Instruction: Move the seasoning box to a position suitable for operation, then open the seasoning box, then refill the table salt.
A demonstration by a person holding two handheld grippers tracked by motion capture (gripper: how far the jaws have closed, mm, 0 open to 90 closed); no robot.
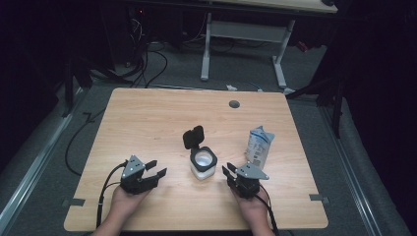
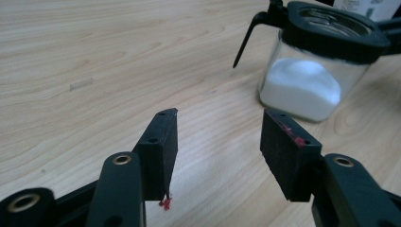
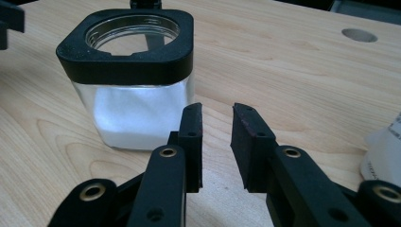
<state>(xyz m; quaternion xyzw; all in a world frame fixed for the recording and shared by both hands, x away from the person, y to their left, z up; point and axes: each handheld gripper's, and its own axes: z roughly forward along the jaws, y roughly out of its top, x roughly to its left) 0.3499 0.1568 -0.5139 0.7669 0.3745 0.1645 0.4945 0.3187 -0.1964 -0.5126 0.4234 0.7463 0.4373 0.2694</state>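
A square glass jar (image 1: 202, 164) with a black rim holds white powder and stands near the middle of the wooden table (image 1: 147, 118). Its hinged black lid (image 1: 193, 136) is flipped up behind it. My left gripper (image 1: 158, 167) lies left of the jar, pointing toward it, jaws open and apart from it. In the left gripper view the jar (image 2: 302, 85) sits ahead to the right of the left gripper (image 2: 220, 116). My right gripper (image 1: 229, 169) is just right of the jar, jaws open a small way with nothing between them. The right gripper view shows the jar (image 3: 132, 94) left of the right gripper (image 3: 216, 108).
A white pouch (image 1: 259, 146) with blue print stands upright right of the jar, behind my right gripper; its edge (image 3: 385, 151) shows in the right gripper view. A round grommet hole (image 1: 234, 104) sits near the table's far edge. Bare wood lies to the left and behind.
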